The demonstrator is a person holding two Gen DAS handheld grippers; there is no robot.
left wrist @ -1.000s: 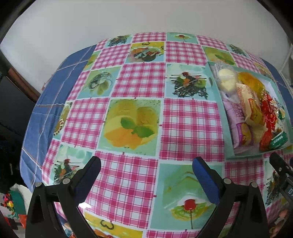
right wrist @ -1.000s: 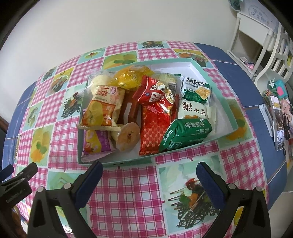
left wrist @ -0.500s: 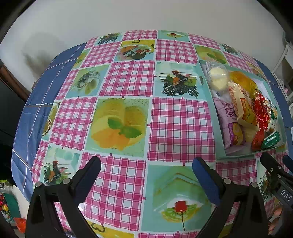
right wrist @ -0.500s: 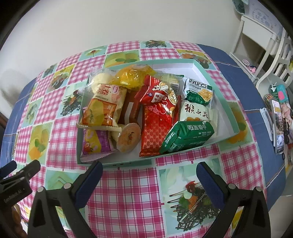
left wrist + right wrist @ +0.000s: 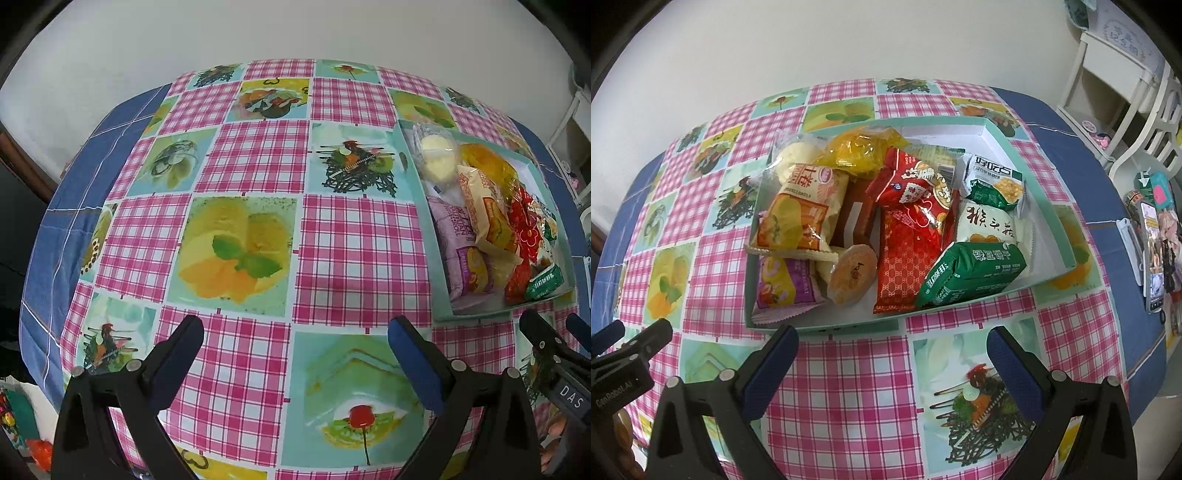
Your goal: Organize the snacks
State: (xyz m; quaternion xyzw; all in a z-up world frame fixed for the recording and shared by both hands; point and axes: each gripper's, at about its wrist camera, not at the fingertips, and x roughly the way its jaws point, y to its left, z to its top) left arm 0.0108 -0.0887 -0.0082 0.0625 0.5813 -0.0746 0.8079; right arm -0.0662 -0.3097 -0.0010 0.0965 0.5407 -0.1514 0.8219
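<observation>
Hovering above a counter (image 5: 362,254) covered in a pink checked cloth with food pictures, the left claw (image 5: 295,343) fills the bottom of its view with its two blue-tipped fingers spread wide apart and nothing between them. At the right edge of that view sits a shallow teal tray (image 5: 421,206) piled with snack packets. In the right wrist view, the right claw (image 5: 892,349) also stands wide apart and empty at the bottom of the frame, just short of the tray's near wall (image 5: 849,326). Inside the tray lie an orange packet (image 5: 801,210) at left, a purple packet (image 5: 783,286) below it, a round biscuit (image 5: 851,275), a red packet (image 5: 910,236) in the centre, a yellow bag (image 5: 862,149) above, and a green packet (image 5: 975,271) at lower right. A white chair (image 5: 1145,122) stands in the upper right.
</observation>
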